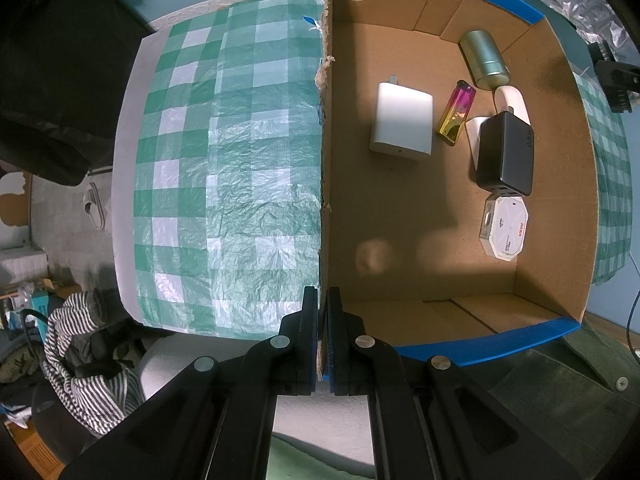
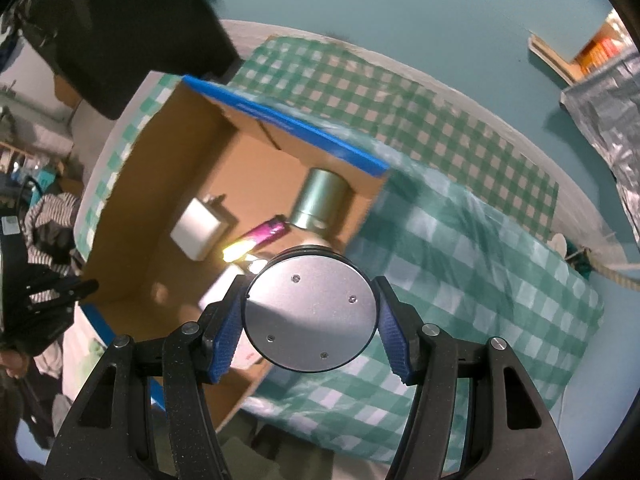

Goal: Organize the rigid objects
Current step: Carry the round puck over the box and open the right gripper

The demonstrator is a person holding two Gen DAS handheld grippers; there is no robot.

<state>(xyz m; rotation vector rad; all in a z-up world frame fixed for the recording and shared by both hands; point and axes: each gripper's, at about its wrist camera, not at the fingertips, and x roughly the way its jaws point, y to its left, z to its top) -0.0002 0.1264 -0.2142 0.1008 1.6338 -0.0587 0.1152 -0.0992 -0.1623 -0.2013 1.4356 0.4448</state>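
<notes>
Cardboard box (image 1: 560, 184) with blue tape on its rim stands on a table covered by a green and white checked cloth (image 1: 224, 168). The left gripper (image 1: 322, 344) points straight down and its jaws are pinched together on the left wall of the box, near the corner. Inside the box lie a white charger (image 1: 402, 126), a pink and yellow lighter (image 1: 456, 114), a metal can (image 1: 484, 60) on its side, a black adapter (image 1: 506, 156) and a white octagonal case (image 1: 504, 226). The right gripper (image 2: 310, 330) is half open around a round silver disc (image 2: 312, 312); both blue pads (image 2: 226, 332) press on its edge. It is held above the right wall of the box, partly over the cloth.
</notes>
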